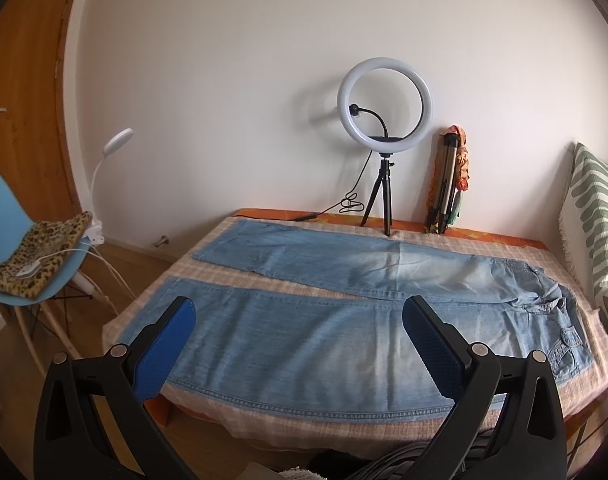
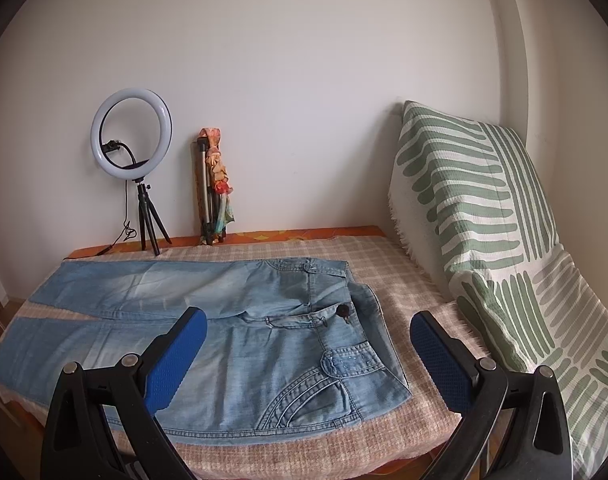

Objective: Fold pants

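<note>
Light blue jeans [image 1: 324,336] lie flat on a checked cloth over the table [image 1: 288,420], legs spread apart toward the left, waist and pockets at the right. The right wrist view shows the same jeans [image 2: 264,344] with the waistband, dark button and near front pocket. My left gripper [image 1: 298,308] hovers open over the near leg, holding nothing. My right gripper [image 2: 308,320] hangs open above the waist and pocket end, its right finger past the waistband over the cloth.
A ring light on a small tripod [image 1: 384,104] and a folded tripod [image 1: 448,184] stand by the far wall. A green striped throw [image 2: 484,220] covers a backrest at right. A blue chair [image 1: 32,256] with leopard fabric sits left, beside a white lamp [image 1: 118,140].
</note>
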Demonstrator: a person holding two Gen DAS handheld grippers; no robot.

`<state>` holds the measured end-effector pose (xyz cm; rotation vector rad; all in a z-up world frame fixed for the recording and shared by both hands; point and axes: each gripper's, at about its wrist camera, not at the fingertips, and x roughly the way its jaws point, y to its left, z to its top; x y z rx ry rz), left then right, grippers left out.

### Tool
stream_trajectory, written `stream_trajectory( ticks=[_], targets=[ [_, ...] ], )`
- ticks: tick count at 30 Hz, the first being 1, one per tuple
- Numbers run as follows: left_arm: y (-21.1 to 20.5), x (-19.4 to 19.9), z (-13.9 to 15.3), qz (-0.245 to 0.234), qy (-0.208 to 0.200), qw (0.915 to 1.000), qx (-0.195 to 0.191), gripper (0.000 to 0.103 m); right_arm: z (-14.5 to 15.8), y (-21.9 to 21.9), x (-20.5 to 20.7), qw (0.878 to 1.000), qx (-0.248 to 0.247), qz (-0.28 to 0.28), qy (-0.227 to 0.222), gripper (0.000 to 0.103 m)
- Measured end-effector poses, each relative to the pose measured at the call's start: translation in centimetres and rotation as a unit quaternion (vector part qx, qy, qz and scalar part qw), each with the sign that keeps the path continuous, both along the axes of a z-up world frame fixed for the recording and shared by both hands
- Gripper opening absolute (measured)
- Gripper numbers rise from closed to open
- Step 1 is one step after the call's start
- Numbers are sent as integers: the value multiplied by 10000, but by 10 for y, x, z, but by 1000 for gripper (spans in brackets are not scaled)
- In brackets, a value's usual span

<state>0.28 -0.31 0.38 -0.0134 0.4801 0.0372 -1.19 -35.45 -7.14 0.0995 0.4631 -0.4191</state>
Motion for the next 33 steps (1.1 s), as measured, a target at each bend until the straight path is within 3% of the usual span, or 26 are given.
stream_trajectory(
  ticks=[33],
  targets=[
    [-1, 0, -1, 4, -60, 10000, -17, 103, -7, 1, -1, 10000, 37, 18, 35, 103]
  ],
)
